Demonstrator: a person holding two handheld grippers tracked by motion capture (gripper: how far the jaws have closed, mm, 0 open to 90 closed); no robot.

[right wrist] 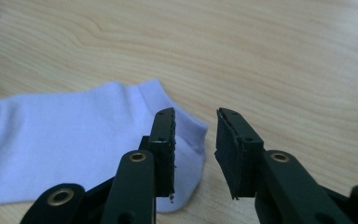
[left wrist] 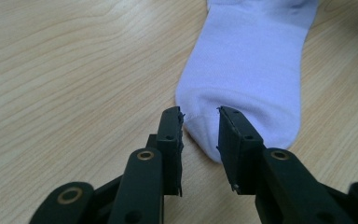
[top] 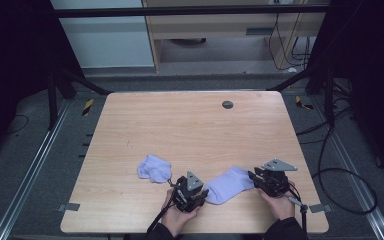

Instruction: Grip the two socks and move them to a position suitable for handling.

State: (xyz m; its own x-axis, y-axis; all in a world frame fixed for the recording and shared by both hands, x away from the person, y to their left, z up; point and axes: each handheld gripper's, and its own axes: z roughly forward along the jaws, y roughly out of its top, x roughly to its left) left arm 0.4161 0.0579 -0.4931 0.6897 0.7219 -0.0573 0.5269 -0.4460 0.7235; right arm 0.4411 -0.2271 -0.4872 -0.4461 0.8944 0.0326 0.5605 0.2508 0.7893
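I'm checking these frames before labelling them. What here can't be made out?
- Flat sock: its near end is hidden by the left gripper in the high view; the left gripper view cuts its far end at the top edge.
- Crumpled sock: too bunched to tell toe from cuff.
- Dark disc on the table: too small to identify.

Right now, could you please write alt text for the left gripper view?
The left gripper is open, its two black jaws straddling the rounded end of a pale lilac sock. The sock lies flat on a light wooden table and stretches away toward the top edge.
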